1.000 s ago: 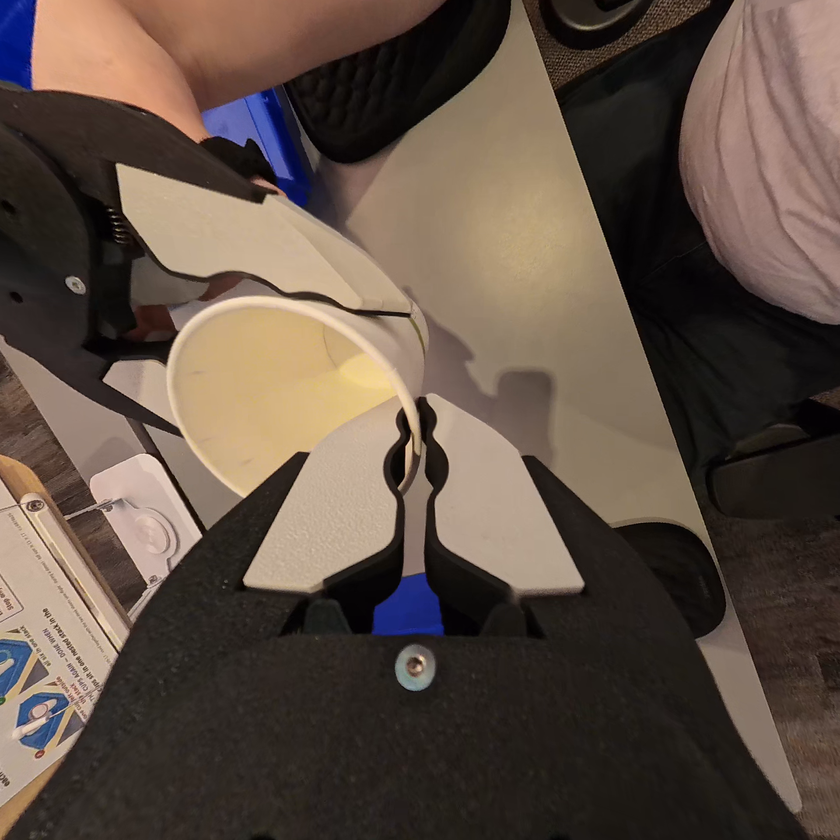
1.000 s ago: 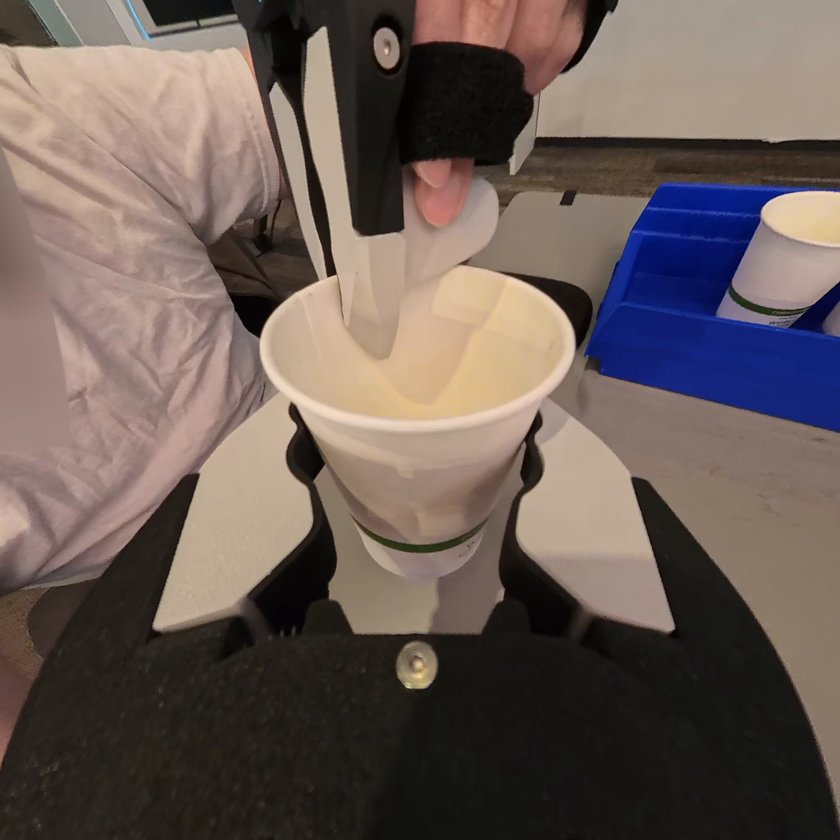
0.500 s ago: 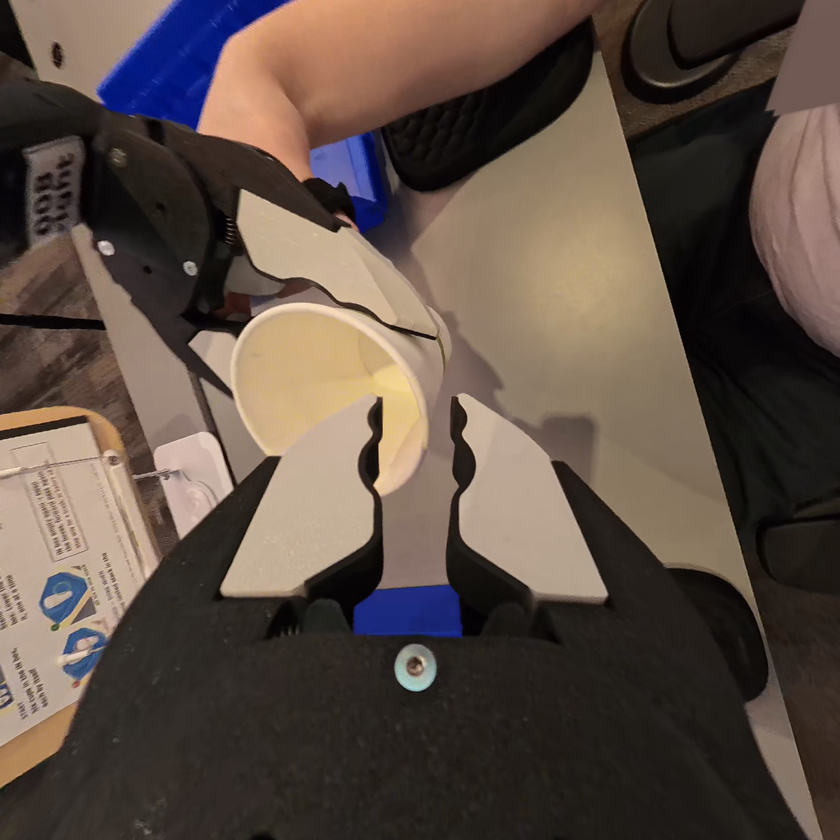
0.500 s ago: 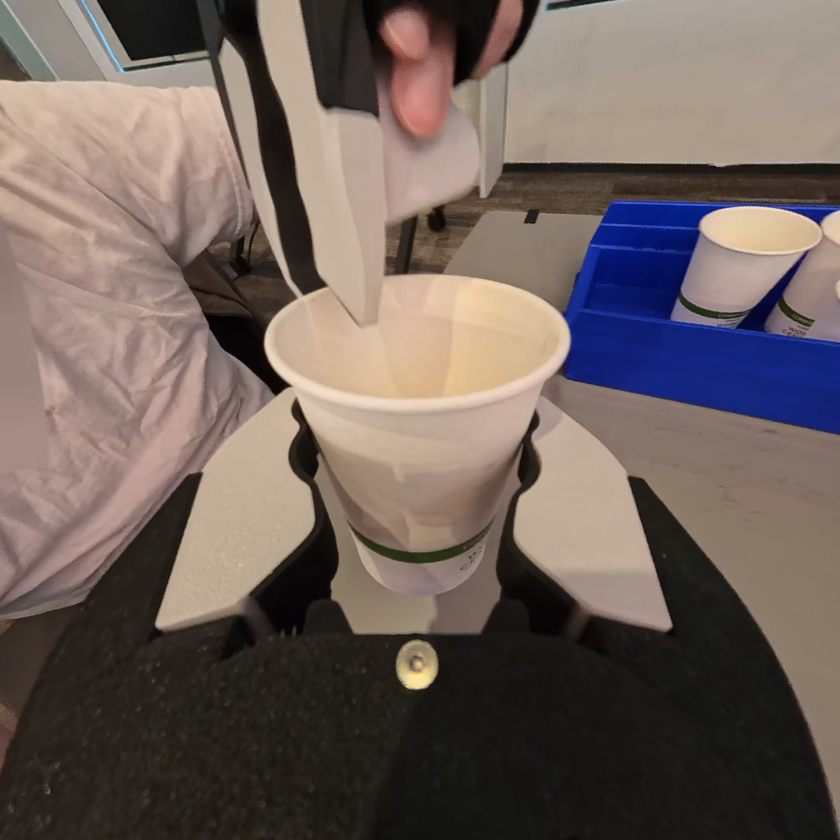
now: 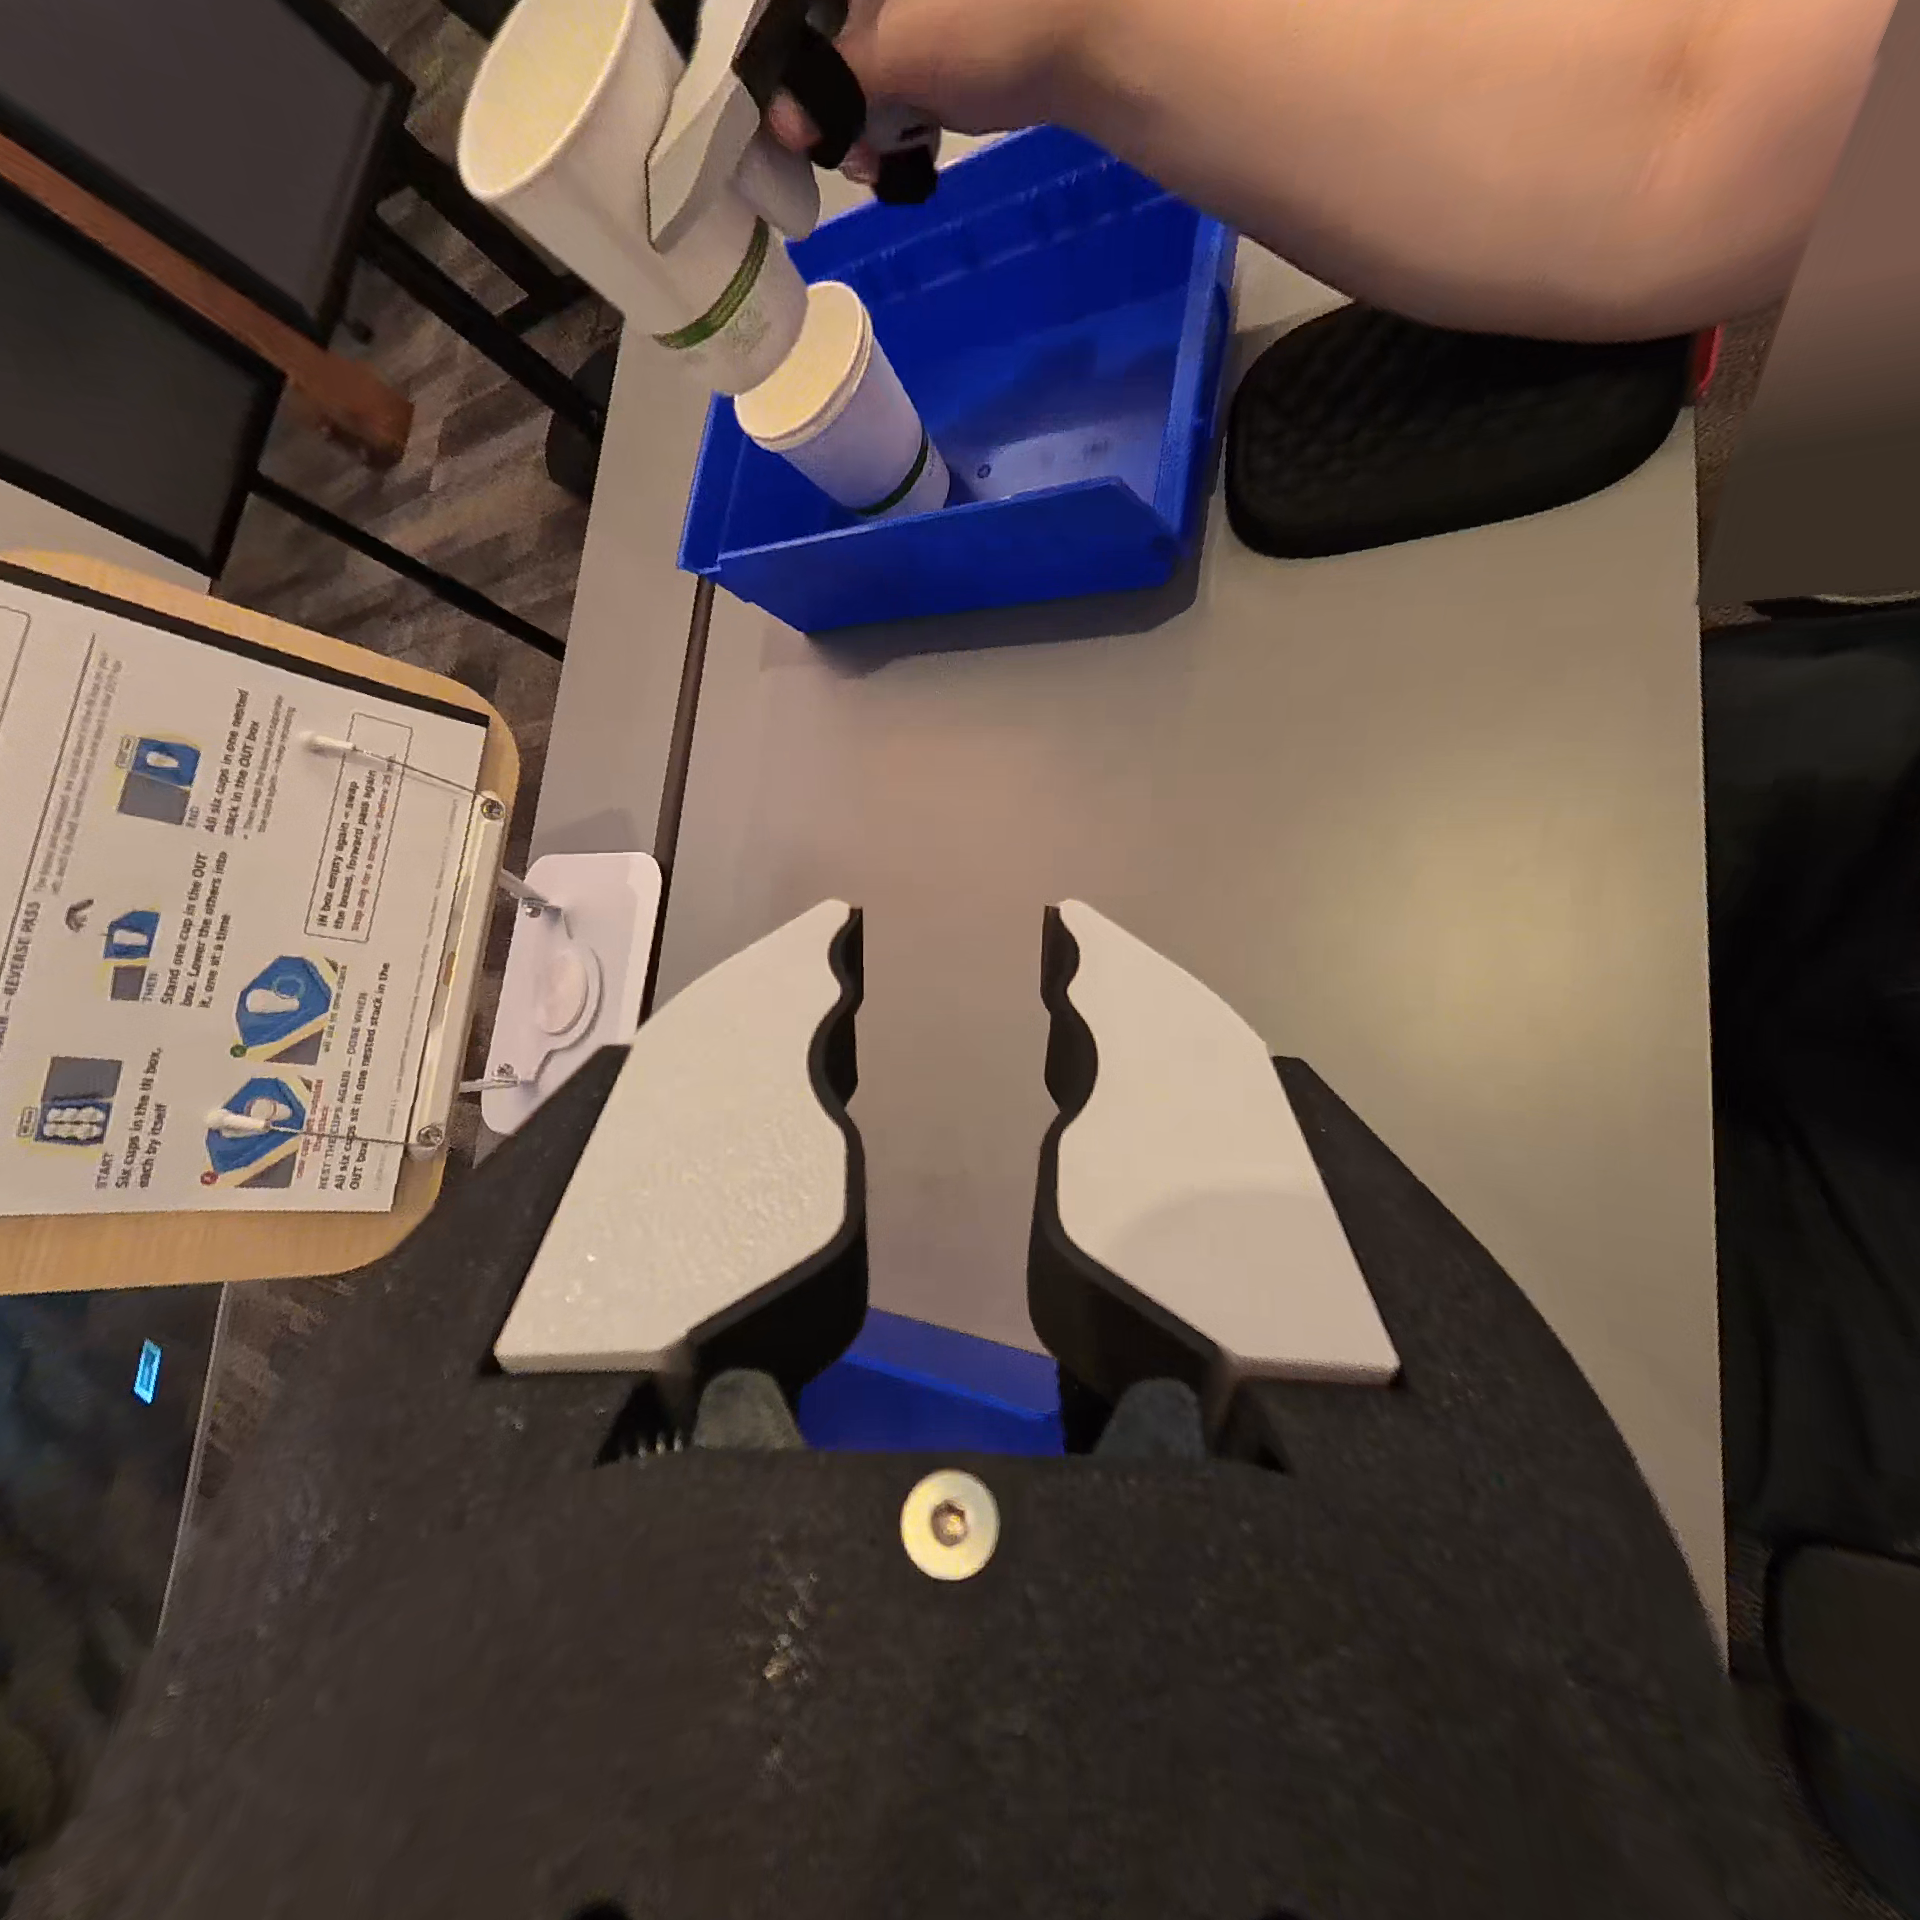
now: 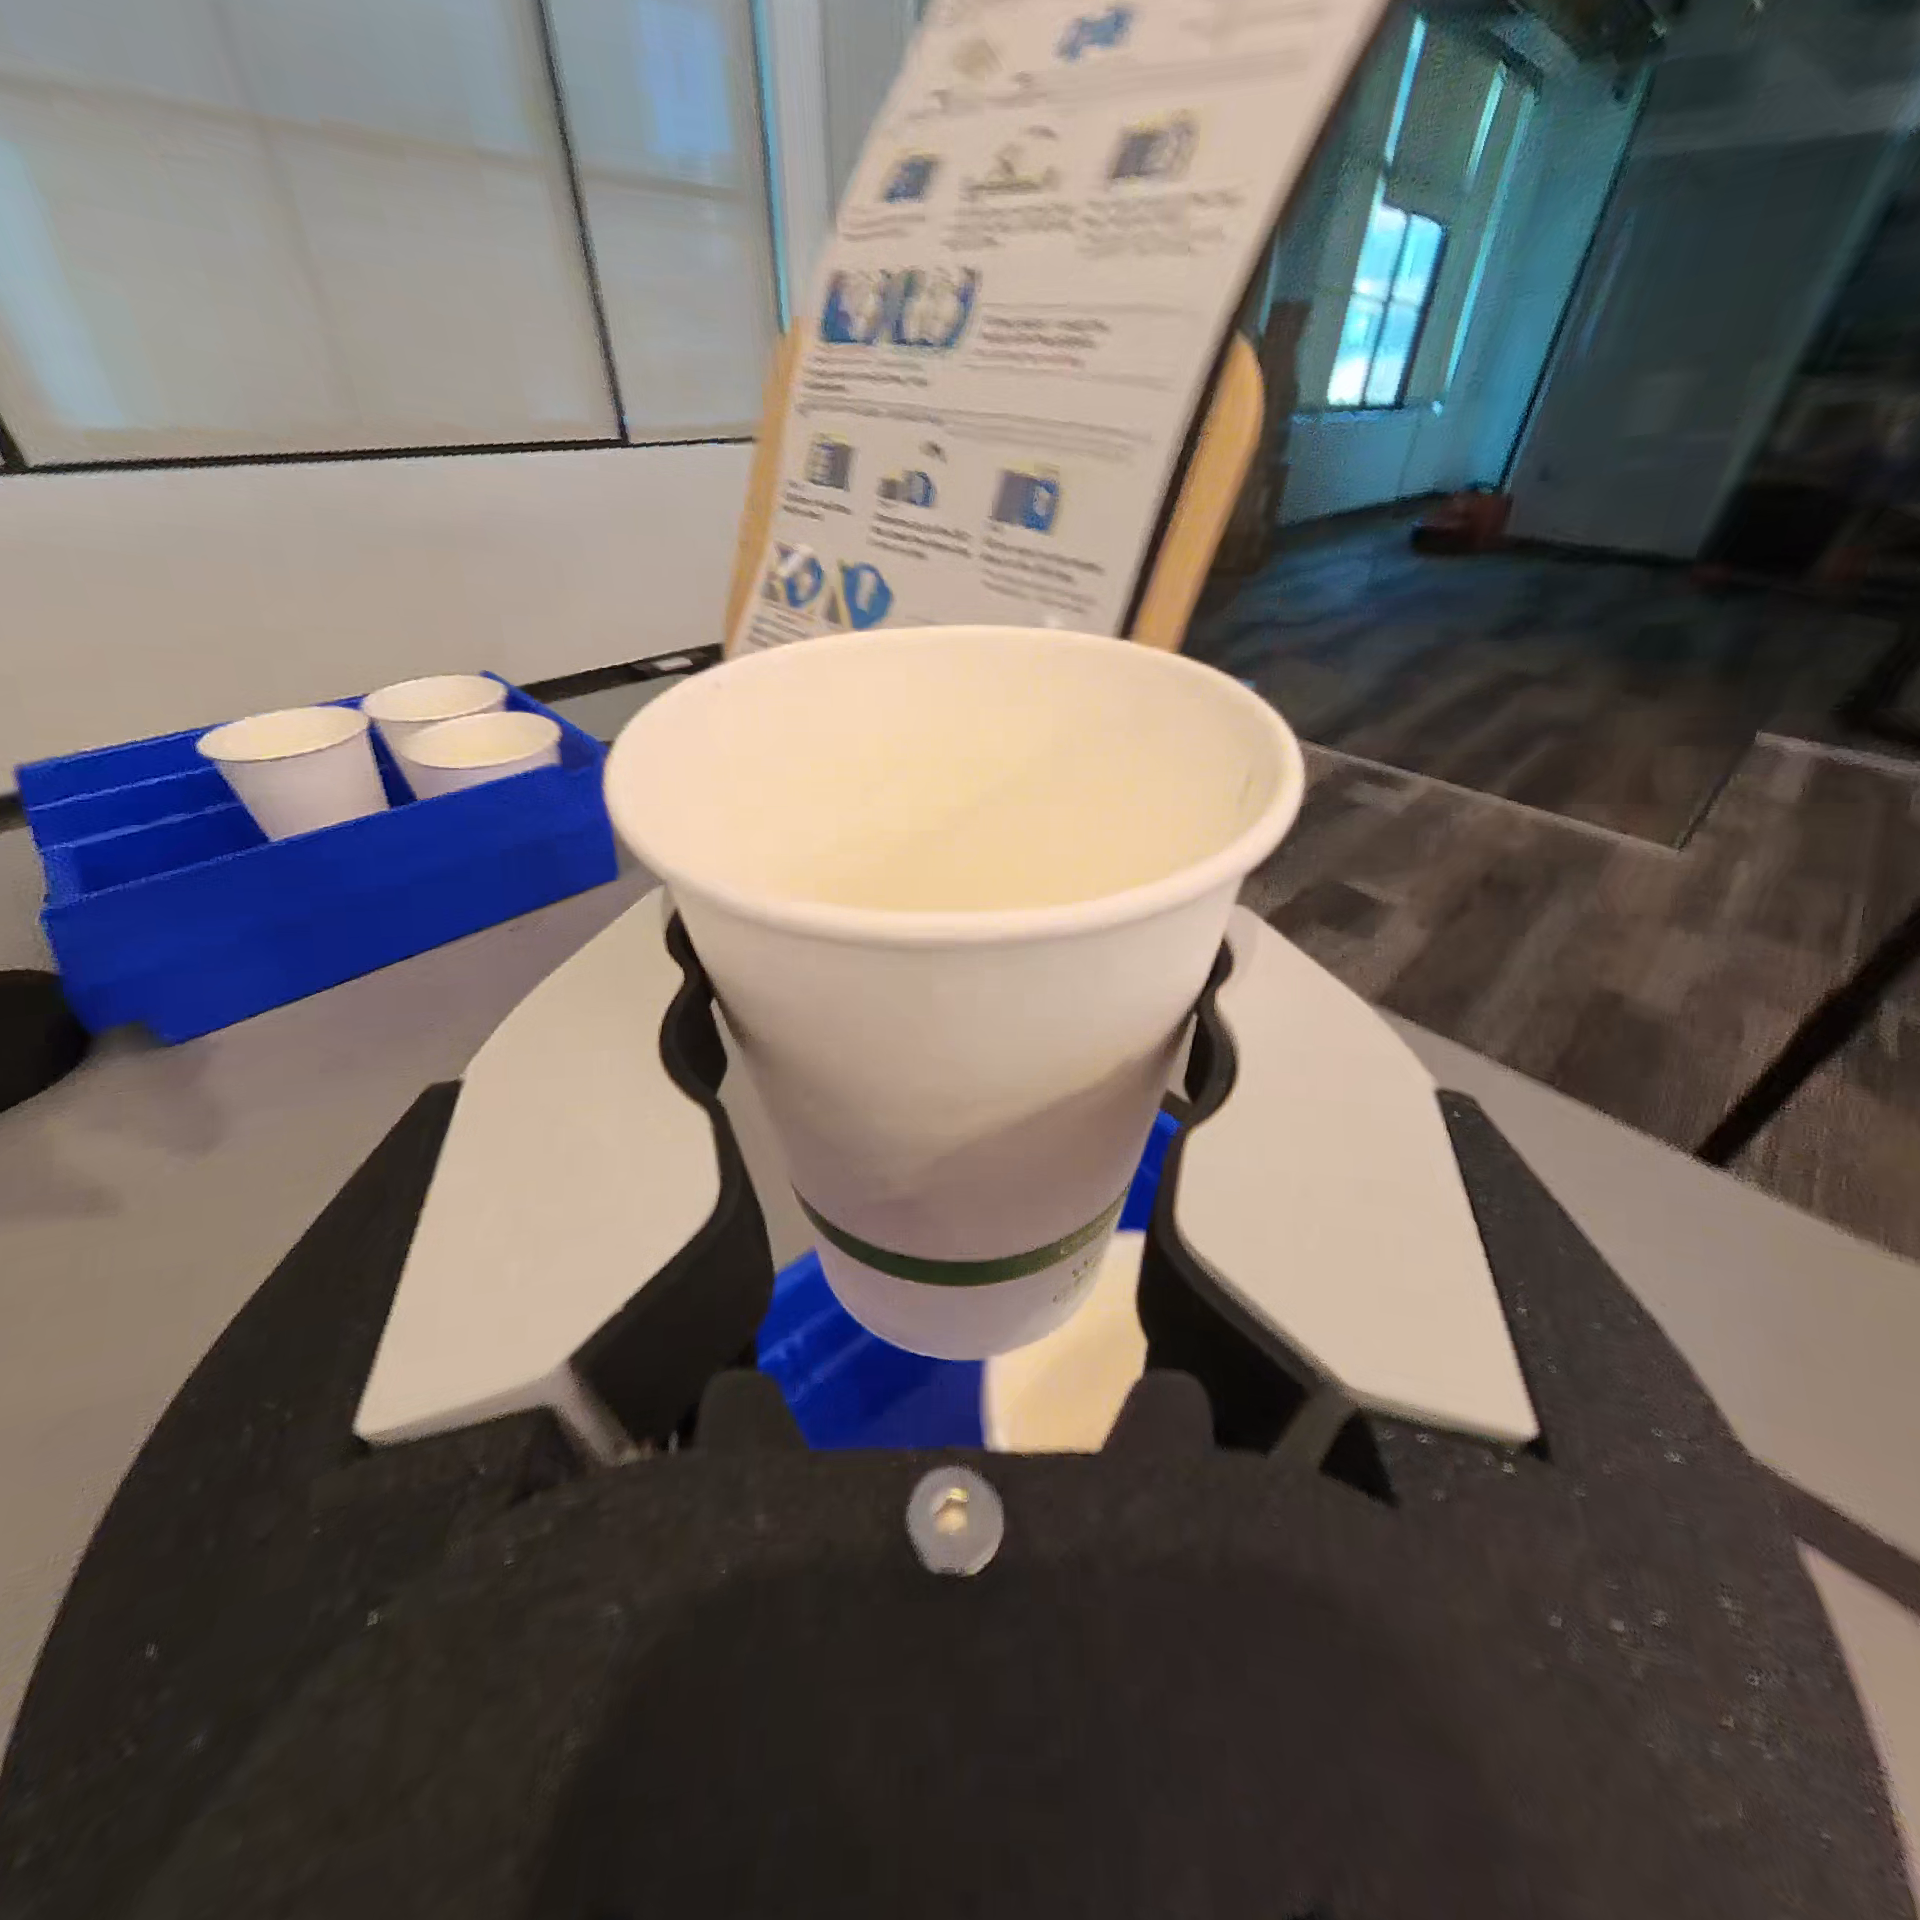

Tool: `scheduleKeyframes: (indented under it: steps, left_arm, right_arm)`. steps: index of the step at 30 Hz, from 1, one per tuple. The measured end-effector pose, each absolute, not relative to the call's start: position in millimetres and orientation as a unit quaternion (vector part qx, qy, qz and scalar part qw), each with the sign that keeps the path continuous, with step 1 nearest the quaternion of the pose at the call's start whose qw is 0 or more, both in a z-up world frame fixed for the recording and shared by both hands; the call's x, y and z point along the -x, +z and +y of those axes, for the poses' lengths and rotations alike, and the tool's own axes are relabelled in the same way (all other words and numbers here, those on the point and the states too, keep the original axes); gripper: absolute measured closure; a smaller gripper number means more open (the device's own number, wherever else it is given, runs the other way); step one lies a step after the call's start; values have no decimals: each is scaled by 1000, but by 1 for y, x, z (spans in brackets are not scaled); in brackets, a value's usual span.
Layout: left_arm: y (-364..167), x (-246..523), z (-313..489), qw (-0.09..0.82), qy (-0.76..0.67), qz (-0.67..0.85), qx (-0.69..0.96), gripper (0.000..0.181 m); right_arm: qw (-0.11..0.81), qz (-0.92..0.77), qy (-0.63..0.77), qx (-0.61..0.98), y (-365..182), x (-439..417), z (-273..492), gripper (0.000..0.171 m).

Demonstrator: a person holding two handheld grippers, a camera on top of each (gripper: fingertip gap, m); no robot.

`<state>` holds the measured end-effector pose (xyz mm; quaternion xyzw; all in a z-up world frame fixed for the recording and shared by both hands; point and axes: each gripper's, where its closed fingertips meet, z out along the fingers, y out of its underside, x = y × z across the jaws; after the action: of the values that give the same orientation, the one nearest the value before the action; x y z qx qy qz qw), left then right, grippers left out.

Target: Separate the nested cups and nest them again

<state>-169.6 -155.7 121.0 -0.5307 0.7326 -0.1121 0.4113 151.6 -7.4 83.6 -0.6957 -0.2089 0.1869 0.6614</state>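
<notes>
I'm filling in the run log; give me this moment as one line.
left gripper: open, empty, over table | right gripper: shut on paper cup | cup above the cup in blue bin

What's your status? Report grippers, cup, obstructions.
Left gripper open, empty. Right gripper shut on white paper cup, poised above another white cup in blue plastic bin. Path clear.

A white paper cup with a green band near its base was upright, mouth open, clamped at mid-body. Directly below it stood another white cup, banded too, inside a blue bin. Three more white cups stood upright in a second, divided blue bin.
</notes>
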Motion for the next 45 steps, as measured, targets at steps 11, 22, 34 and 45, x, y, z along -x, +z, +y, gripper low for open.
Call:
scheduleKeyframes:
  steps: [11,22,34,45]
  left_arm:
    - [115,165,-160,396,-94,748,524,149]
    - [110,161,-162,380,-87,759,522,149]
    - [117,165,-158,395,-85,750,524,150]
    - [78,260,-52,347,49,663,662,149]
  right_arm:
    - [642,-134,178,733,29,-197,20,82]
    - [555,-169,147,801,-9,-200,17,80]
    - [453,-188,66,869,-30,-216,-1,74]
    - [507,-233,66,827,31,-189,-30,66]
